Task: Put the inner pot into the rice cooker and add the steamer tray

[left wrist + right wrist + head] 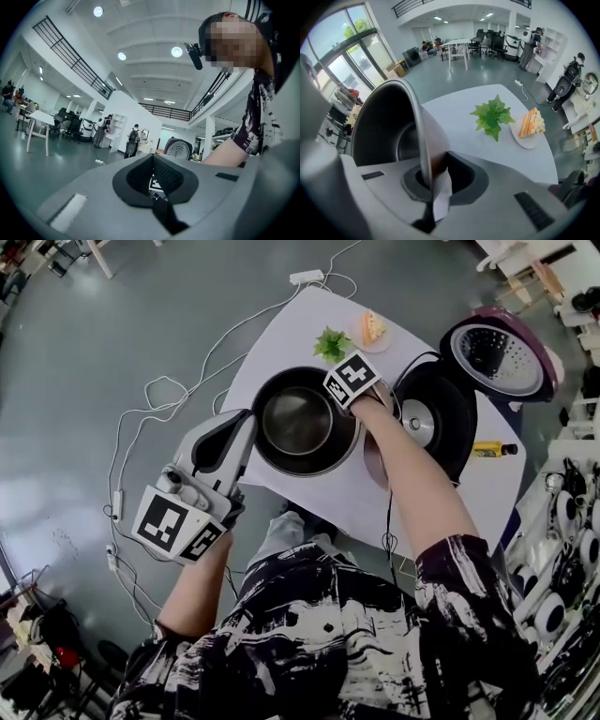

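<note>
Though cable-strewn, grey floor (pixel 112 334) beneath table (pixel 281 343).

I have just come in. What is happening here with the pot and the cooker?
A person works with a handheld gripper in each hand. The right gripper is clamped on the rim of the inner pot, which is on or just above the white table, beside the rice cooker. The cooker stands open with its lid up, and the pot is not yet inside it. The left gripper is shut and empty, held off to the side of the table.
</note>
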